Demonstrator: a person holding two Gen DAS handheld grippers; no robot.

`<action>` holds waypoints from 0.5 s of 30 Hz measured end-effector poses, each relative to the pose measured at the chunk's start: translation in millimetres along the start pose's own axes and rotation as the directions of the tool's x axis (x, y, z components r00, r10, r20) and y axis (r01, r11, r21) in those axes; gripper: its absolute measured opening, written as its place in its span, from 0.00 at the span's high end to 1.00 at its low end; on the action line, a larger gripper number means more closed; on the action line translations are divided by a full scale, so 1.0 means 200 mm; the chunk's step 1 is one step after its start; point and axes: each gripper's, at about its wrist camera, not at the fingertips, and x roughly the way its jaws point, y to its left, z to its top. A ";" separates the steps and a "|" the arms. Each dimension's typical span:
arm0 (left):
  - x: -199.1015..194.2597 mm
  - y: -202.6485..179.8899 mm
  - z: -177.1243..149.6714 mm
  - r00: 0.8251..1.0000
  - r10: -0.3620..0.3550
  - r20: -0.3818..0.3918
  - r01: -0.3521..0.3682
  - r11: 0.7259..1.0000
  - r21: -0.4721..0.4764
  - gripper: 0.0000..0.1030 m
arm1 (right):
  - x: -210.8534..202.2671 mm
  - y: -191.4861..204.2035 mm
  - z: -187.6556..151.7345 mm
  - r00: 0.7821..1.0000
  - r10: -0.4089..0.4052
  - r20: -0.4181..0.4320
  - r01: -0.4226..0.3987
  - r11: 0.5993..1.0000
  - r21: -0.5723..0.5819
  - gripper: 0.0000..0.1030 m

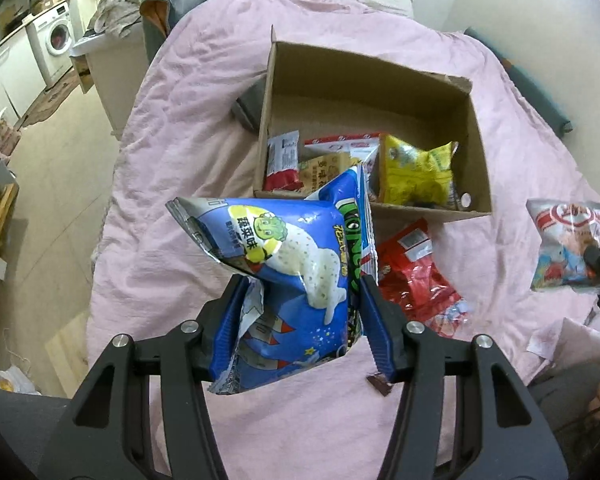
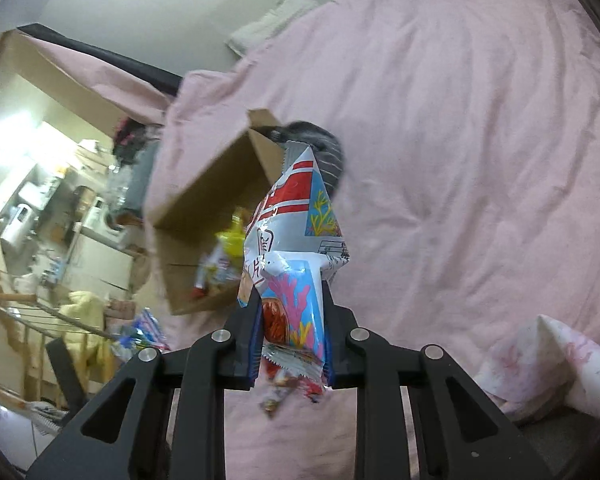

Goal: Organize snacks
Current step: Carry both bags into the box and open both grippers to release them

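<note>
Gripping, left: the left gripper point(image 1: 300, 280) is clenched on a blue snack bag point(image 1: 284, 280), its blue-padded fingers point(image 1: 374, 320) pressing the bag's lower half from both sides; the bag is puffed and lifted clear of the bedding.
Blue snack bag: it bears a green cartoon head and a pale dinosaur shape, and its top corner overlaps the near wall of the box in the left wrist view.
Right tool: the right gripper point(image 2: 290, 304) is closed tight on a silver, red and light-blue snack bag point(image 2: 296, 248), the pads squeezing its lower end so the crimped edge hangs out below them.
Silver bag: it is held up in the air; in the left wrist view it shows at the far right point(image 1: 566, 248) with a dark fingertip against it.
Cardboard box point(image 1: 476, 148): open-topped, resting on the pink bedcover point(image 1: 172, 152), with its far half bare.
Inside the box: a yellow packet point(image 1: 416, 176), a red and white packet point(image 1: 282, 160) and a few others, crowded against the near wall.
Red packet point(image 1: 416, 276): lying flat on the cover just in front of the box, to the right of the blue bag.
Room edge: a washing machine point(image 1: 58, 34) stands well off to the left.
Floral cloth point(image 2: 548, 364): crumpled on the cover at the lower right of the right wrist view.
</note>
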 end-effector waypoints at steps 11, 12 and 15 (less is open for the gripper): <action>-0.22 -0.06 0.31 0.993 0.012 0.120 -0.015 1.000 0.025 0.50 | 0.05 0.26 0.24 0.994 0.102 0.039 -0.099 0.992 -0.077 0.76; -0.22 -0.07 0.35 0.992 0.011 0.126 -0.015 1.000 0.027 0.50 | 0.07 0.29 0.27 0.993 0.107 0.042 -0.103 0.991 -0.088 0.76; -0.21 -0.09 0.44 0.990 0.022 0.140 -0.028 0.999 0.042 0.50 | 0.13 0.35 0.32 0.992 0.121 0.039 -0.116 0.987 -0.110 0.76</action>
